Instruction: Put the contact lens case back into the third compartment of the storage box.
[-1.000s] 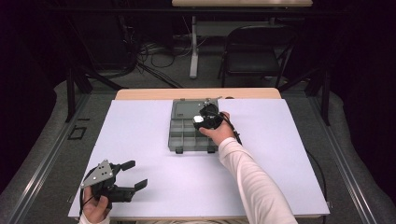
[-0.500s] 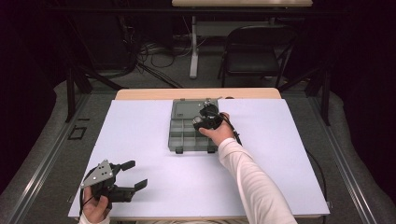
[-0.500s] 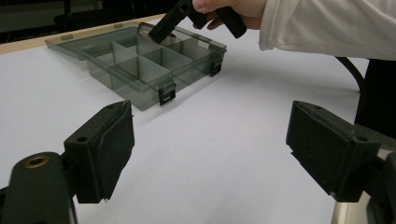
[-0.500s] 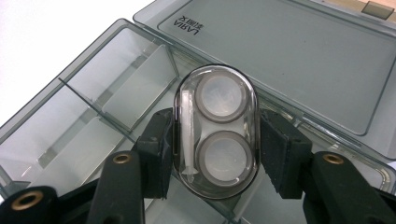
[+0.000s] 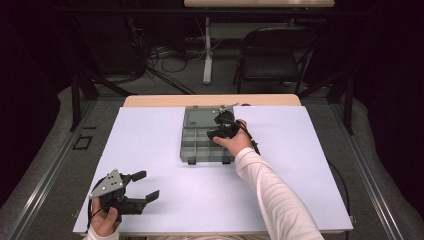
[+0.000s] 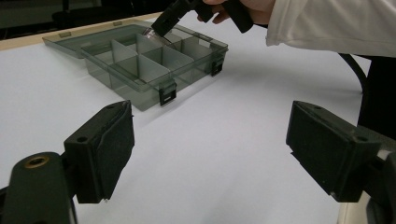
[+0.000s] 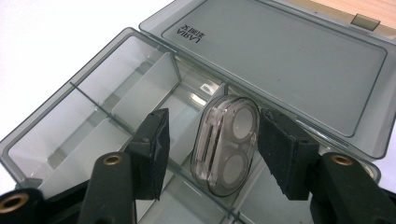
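Over the compartment box (image 7: 93, 135), the right tongs (image 7: 210, 149) have just been opening, freeing the clear case (image 7: 226, 144); left tongs (image 5: 145, 189) rest open.

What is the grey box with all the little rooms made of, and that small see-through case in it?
The grey box looks like smoky, glossy hard plastic: you can see its dividers and the table through its walls, and light glints on the lid. The small case looks like clear, shiny plastic: two pale round discs show through it. What the discs are made of is unclear.
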Demonstrator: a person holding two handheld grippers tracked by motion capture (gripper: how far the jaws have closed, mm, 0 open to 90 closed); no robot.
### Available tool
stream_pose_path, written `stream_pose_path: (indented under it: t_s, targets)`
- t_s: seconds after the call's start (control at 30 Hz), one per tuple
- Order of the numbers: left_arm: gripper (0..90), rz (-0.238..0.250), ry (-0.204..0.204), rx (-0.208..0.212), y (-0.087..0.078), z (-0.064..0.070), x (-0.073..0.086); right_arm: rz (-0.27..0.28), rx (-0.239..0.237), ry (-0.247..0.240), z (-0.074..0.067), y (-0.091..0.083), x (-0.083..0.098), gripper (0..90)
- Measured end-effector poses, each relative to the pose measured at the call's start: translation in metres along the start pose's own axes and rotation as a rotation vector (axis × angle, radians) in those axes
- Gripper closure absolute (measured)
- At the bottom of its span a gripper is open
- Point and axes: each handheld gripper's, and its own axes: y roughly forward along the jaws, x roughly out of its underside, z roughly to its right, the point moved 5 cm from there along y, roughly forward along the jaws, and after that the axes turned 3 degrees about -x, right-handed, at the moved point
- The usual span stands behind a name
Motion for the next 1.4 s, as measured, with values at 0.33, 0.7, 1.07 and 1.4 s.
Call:
stream_pose_path:
  t_s: [0.33, 0.7, 1.07, 1.4]
  targets:
    - [15.9, 0.001, -0.009, 0.010, 0.003, -0.002, 0.000, -0.008, -0.009, -0.028, -0.011, -0.011, -0.002, 46.7]
    - [15.9, 0.000, -0.006, 0.015, 0.003, -0.001, 0.000, 0.017, -0.001, -0.026, -0.016, -0.021, -0.004, 46.5]
    - [15.9, 0.000, 0.000, 0.018, 0.003, -0.001, -0.001, -0.011, 0.022, -0.026, -0.019, -0.025, 0.003, 21.3]
    - [15.9, 0.000, 0.002, 0.007, 0.003, -0.001, -0.001, 0.035, -0.001, -0.020, -0.030, -0.052, 0.016, 14.6]
